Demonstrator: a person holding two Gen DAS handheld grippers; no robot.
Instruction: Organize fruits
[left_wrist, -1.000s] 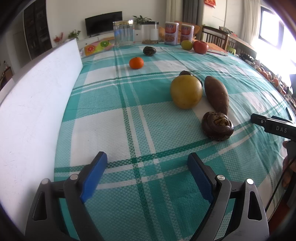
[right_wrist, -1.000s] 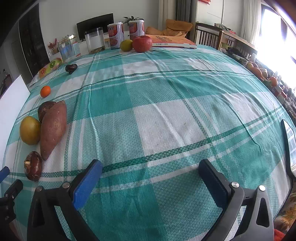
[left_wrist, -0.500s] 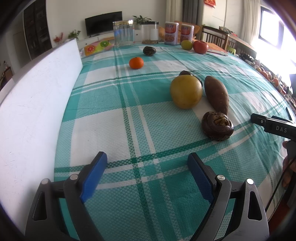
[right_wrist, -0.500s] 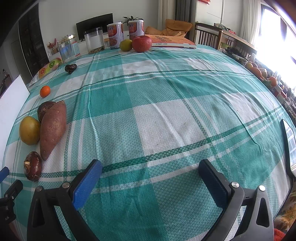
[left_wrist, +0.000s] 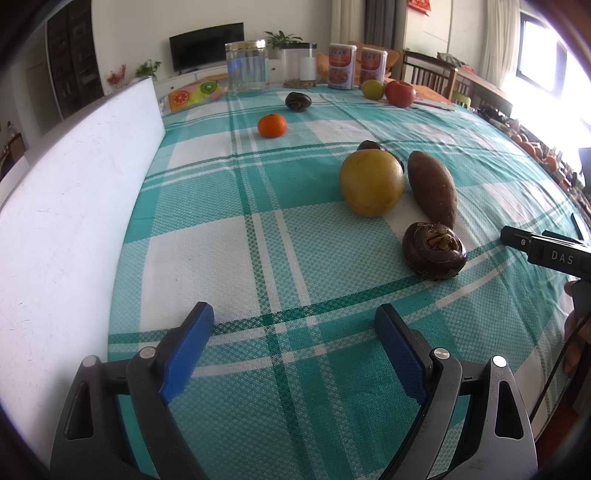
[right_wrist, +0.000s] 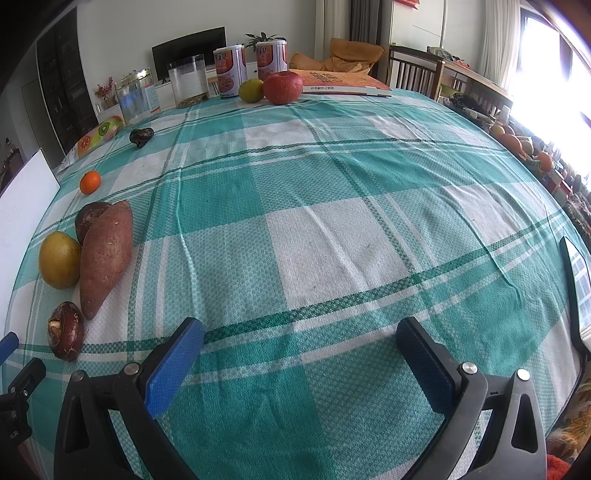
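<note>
While both tools hang over bare cloth with nothing between their fingers, the fruit lies scattered across the counter (right_wrist: 332, 240), which suggests the sorting has not begun. In the left wrist view the left tool (left_wrist: 293, 328) is spread wide above the checked cloth, tilted down toward the near edge; the right tool (right_wrist: 299, 332) is spread just as wide over an empty patch. Placed this way, each tool seems to be waiting at a neutral start, clear of every item. A cluster sits ahead and to the right of the left tool: a yellow fruit (left_wrist: 371, 182) just beside a sweet potato (left_wrist: 432, 188), a dark round piece (left_wrist: 373, 146) half hidden behind the yellow one, and a brown bulb (left_wrist: 434, 249) near the potato's near tip. Farther off lie a mandarin (left_wrist: 272, 125) and a dark lump (left_wrist: 298, 101), well apart from the cluster. At the far edge an apple (right_wrist: 283, 87) touches a green fruit (right_wrist: 251, 89), by two cans and jars. A white board (left_wrist: 66, 206) stands along the left side. Since the cluster lies nearest the left tool, that tool looks best placed to start; the round fruit may roll if nudged
</note>
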